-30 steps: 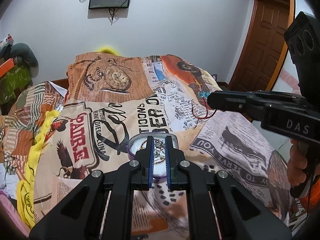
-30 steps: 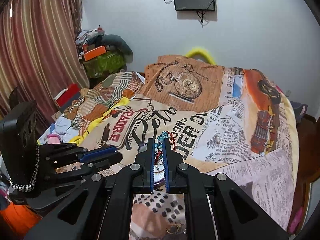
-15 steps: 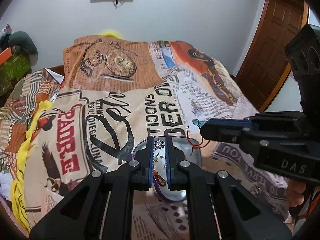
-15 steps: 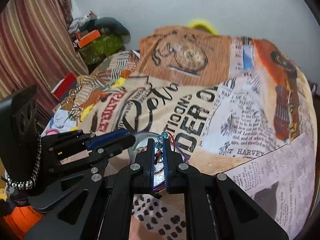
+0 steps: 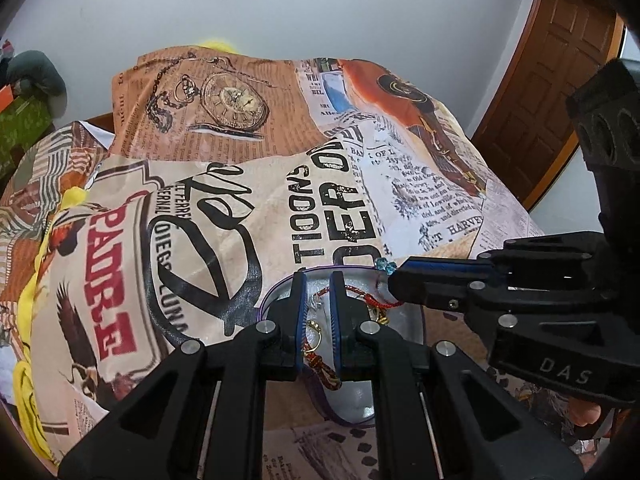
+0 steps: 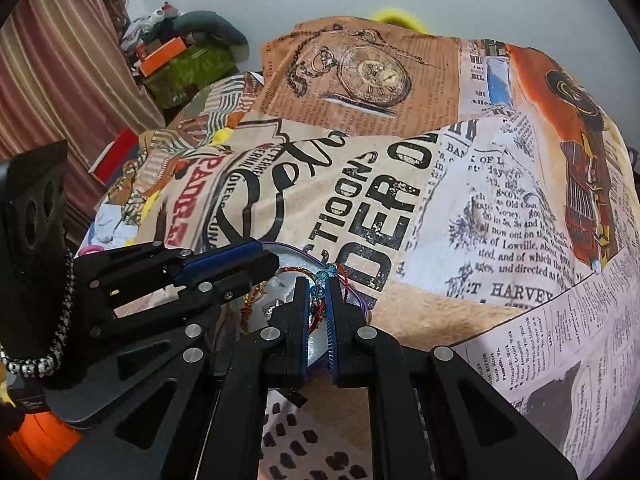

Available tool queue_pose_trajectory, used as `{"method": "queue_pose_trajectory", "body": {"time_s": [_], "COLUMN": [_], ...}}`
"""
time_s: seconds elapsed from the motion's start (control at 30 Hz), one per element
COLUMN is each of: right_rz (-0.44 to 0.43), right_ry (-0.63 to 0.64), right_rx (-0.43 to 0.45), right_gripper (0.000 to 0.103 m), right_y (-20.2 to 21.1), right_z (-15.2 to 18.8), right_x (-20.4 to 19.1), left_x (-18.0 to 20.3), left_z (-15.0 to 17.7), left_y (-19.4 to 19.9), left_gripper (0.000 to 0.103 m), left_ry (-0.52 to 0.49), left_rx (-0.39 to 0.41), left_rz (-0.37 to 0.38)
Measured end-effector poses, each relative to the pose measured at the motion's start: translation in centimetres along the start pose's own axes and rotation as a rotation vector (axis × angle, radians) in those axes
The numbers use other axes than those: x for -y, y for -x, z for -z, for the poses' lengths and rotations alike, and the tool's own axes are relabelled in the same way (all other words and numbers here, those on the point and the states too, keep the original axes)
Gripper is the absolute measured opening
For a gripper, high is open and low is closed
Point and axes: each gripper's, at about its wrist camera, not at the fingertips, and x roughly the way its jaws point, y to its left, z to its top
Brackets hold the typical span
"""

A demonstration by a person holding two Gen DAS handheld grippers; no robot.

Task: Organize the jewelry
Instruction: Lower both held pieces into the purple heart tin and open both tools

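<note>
Over the round silver purple-rimmed dish (image 5: pixel 400 364) on the newsprint bedspread (image 5: pixel 240 208): right gripper (image 6: pixel 319 294), newly lowered, clenched on red cord bracelet with blue beads (image 6: pixel 323 280); left gripper (image 5: pixel 319 312) narrowly parted, empty. Deposit imminent.

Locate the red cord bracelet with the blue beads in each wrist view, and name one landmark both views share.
Left wrist view: the red cord bracelet sits right of centre over the round dish, pinched by the right hand-held gripper.
Right wrist view: low centre, bracelet between that hand-held gripper's fingertips, above the dish.
Shared landmark: the pocket-watch print on the bedspread.
</note>
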Motion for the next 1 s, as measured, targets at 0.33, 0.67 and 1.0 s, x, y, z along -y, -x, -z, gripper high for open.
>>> {"method": "queue_pose_trajectory", "body": {"time_s": [0.33, 0.67, 1.0], "right_rz": [0.023, 0.074, 0.112], "right_ry": [0.040, 0.095, 0.116], "right_rx": [-0.013, -0.029, 0.027], "right_gripper": [0.007, 0.012, 0.031], "right_y": [-0.4, -0.2, 2.5], "right_z": [0.3, 0.5, 0.8], "right_x": [-0.5, -1.8, -2.8], "left_x": [-0.6, -1.3, -1.5], "left_z": [0.2, 0.5, 1.1], "left_y": [1.1, 4.3, 6.9], "left_gripper": [0.009, 0.026, 0.028], "left_ry": [0.025, 0.041, 0.057], "left_rx": [-0.007, 0.045, 0.065], "left_rz": [0.011, -0.023, -0.033]}}
